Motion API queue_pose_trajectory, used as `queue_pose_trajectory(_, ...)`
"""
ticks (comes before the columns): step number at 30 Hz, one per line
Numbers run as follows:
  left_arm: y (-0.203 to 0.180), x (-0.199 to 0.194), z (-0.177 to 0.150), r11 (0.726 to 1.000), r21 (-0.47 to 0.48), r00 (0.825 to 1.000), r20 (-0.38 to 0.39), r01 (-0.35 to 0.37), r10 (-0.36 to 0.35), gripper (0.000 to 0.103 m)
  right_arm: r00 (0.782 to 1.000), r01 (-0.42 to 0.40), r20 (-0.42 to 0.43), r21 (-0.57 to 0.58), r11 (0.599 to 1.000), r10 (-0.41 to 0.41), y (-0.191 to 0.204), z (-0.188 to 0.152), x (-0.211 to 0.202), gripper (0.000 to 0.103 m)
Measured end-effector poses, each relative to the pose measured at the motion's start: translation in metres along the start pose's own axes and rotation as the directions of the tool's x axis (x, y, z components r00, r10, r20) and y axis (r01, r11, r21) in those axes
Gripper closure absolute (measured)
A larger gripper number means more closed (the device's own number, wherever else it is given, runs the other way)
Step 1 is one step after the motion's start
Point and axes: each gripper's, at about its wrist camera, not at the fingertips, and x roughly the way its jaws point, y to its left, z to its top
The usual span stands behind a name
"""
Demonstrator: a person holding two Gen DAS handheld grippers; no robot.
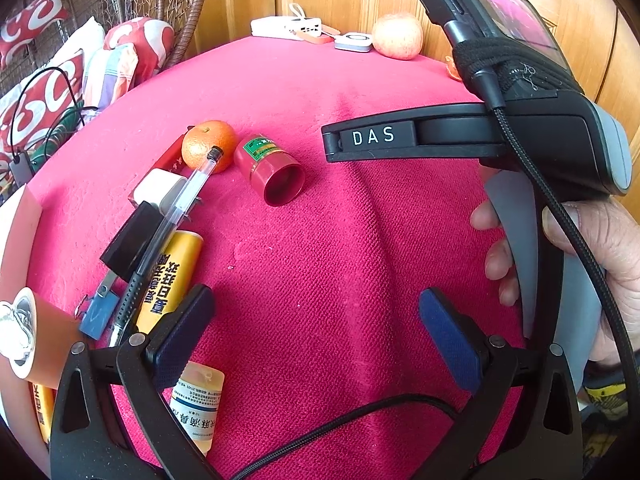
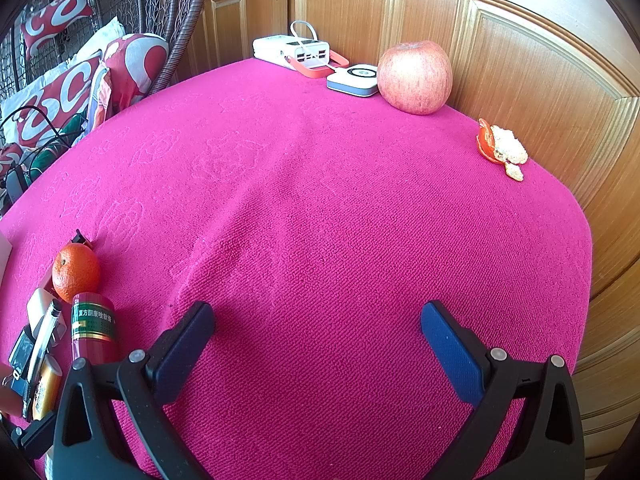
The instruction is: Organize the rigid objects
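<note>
Left wrist: right gripper (image 1: 332,148) marked "DAS" (white letters).

On the pink cloth a red jar (image 1: 271,171) lies on its side beside a tangerine (image 1: 209,145); a clear pen (image 1: 168,232) slants across a white charger (image 1: 158,190), black block (image 1: 132,242) and yellow tube (image 1: 170,276)

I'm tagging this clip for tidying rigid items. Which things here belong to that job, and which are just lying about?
Job: red jar, pen, yellow tube, white plug, small bottle, all grouped at the cloth's left.

Lying about: apple, peel, power bank, tangerine.
</note>
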Motion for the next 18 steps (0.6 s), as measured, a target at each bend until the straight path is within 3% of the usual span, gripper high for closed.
queue_pose_trajectory(10,0.0,-0.005,-0.001,1.0,-0.001,1.0,0.013,0.014,-0.014,0.0,1.0,0.0,0.001,0.001,1.0,0.0,0.0,-0.001,0.0,0.0)
queue_pose_trajectory(13,-0.006,-0.037,-0.002,0.999,0.025,0.989,0.145,0.028,-0.032,0.0,1.0,0.001,0.001,0.0,1.0,-0.001,0.0,-0.001,0.0,0.0)
queue_pose_trajectory(16,-0.017,-0.086,-0.001,0.995,0.101,0.951,0.31,-0.026,-0.007,0.0,1.0,0.0,0.001,0.001,1.0,0.0,0.0,-0.001,0.001,0.0)
queue_pose_trajectory(18,-0.013,-0.111,-0.001,0.994,0.106,0.933,0.36,-0.039,-0.001,0.0,1.0,0.0,0.001,0.0,1.0,0.0,0.0,-0.001,0.0,0.0)
